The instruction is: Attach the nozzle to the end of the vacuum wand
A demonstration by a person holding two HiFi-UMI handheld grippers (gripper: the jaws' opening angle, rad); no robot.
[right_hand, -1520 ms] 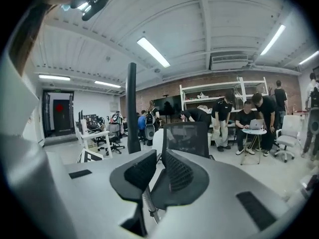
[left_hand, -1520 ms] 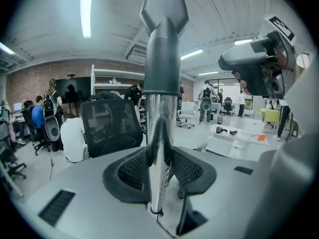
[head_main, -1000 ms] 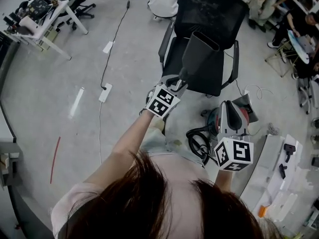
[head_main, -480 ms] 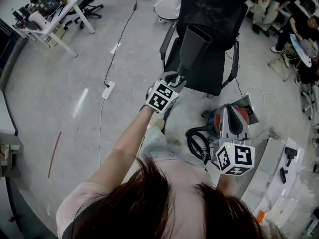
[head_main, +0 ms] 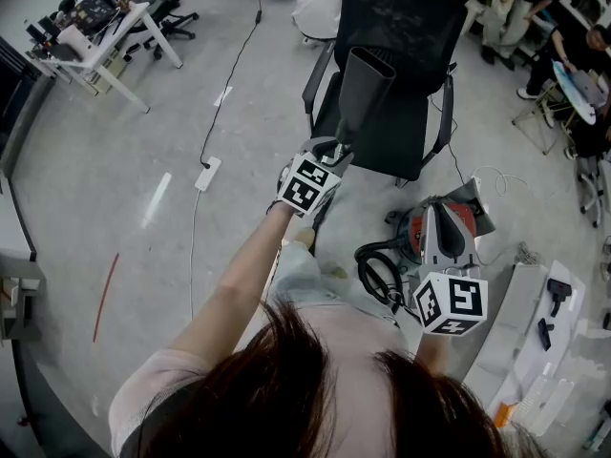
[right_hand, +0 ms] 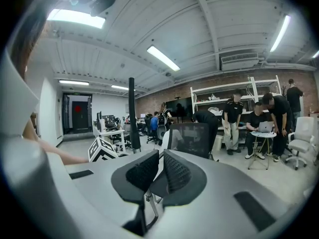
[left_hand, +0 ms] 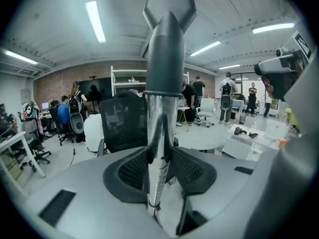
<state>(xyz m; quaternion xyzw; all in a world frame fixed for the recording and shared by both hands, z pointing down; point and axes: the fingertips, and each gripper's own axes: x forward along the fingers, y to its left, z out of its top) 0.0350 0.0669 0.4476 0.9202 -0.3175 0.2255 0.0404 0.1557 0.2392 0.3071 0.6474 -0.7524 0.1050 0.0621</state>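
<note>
Grey concrete floor (head_main: pixel 95 179), busy workshop, black mesh chair (head_main: pixel 401 27) ahead, red vacuum cleaner (head_main: pixel 441 232) beside it, left gripper (left_hand: pixel 160 166) clamped on wand (left_hand: pixel 162 113), right gripper (right_hand: pixel 159 171) jaws just closing, narrow empty gap.

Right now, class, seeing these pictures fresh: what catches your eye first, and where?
The dark flared nozzle stands out first, raised on a chrome wand clamped in the left gripper's fingers, in front of a black mesh chair. Next, the red vacuum cleaner on the floor at lower right, its black hose coiled beside it.
</note>
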